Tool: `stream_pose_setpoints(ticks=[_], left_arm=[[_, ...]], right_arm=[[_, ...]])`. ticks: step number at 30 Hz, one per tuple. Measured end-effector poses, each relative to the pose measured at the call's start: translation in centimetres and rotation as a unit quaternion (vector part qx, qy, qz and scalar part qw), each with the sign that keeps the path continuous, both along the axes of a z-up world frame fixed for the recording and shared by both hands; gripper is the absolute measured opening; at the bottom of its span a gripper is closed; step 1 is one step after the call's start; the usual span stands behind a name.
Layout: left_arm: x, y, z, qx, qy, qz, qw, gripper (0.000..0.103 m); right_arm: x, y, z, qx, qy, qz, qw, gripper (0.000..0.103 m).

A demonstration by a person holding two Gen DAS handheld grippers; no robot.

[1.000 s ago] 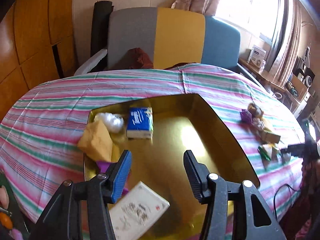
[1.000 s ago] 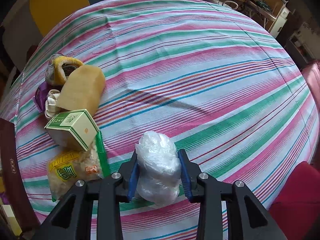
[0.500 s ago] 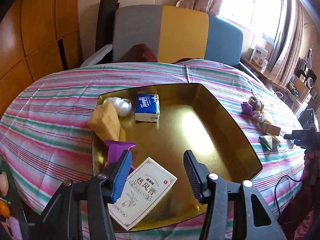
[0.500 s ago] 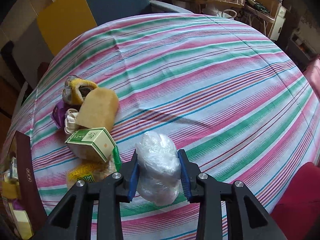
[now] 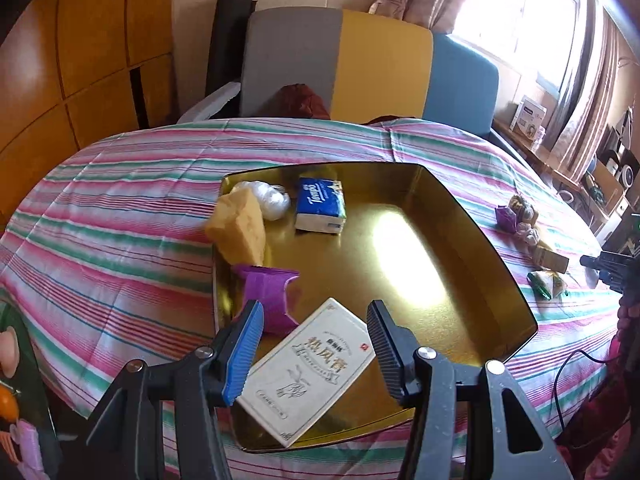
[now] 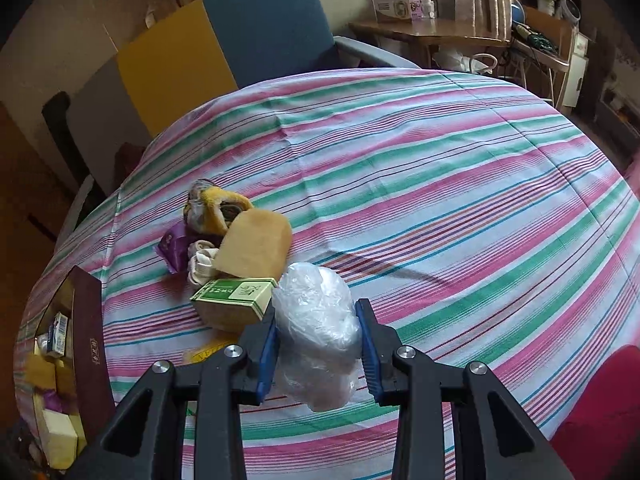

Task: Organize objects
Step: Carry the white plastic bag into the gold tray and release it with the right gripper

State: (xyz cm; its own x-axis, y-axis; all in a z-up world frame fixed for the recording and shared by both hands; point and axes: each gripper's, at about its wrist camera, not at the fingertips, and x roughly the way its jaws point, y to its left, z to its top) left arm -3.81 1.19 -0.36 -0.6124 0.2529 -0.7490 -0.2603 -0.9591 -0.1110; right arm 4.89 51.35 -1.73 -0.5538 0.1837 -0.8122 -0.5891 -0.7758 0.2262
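My right gripper (image 6: pixel 318 342) is shut on a crumpled clear plastic bag (image 6: pixel 316 328) and holds it above the striped tablecloth. Just left of it lie a green-and-white box (image 6: pixel 234 300), a tan sponge (image 6: pixel 254 246), a purple wrapper (image 6: pixel 173 245) and a yellow snack packet (image 6: pixel 204 354). My left gripper (image 5: pixel 314 346) is open and empty above the near edge of a gold tray (image 5: pixel 400 264). The tray holds a white printed box (image 5: pixel 308 364), a purple item (image 5: pixel 270 294), a tan sponge (image 5: pixel 240 232), a white plastic ball (image 5: pixel 270 198) and a blue tissue pack (image 5: pixel 320 206).
The tray's dark outer wall (image 6: pixel 90 344) shows at the left of the right wrist view. A grey, yellow and blue sofa (image 5: pixel 360 68) stands behind the table. A red cushion (image 6: pixel 600 412) lies at the near right. A loose pile (image 5: pixel 532 236) lies right of the tray.
My left gripper has pulled back and up from the tray, so more of the tray shows. My right gripper has lifted the plastic bag higher and tilted up toward the room.
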Motion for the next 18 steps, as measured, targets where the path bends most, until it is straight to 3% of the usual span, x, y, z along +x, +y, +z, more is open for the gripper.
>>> stream_pose_setpoints(ticks=[4,8,13,18], left_arm=[[-0.1,-1.7,0.5,0.001,0.006,0.016,0.9998,0.054],[-0.2,-3.7,0.7,0.006,0.006,0.04,0.9992,0.054],[0.0,-5.5,0.5,0.009,0.002,0.059,0.9982,0.054],[-0.3,-7.1,-0.1,0.014,-0.006,0.076,0.997,0.054]], right_arm=[[-1.2,-1.9,1.9,-0.001,0.019,0.028,0.999,0.036],[-3.1,-6.5,5.5,0.004,0.057,0.101,0.993,0.036],[-7.6,-15.9,7.7,-0.004,0.079,0.234,0.969,0.037],[-12.4,-26.3,5.9,-0.026,0.05,0.348,0.936,0.037]])
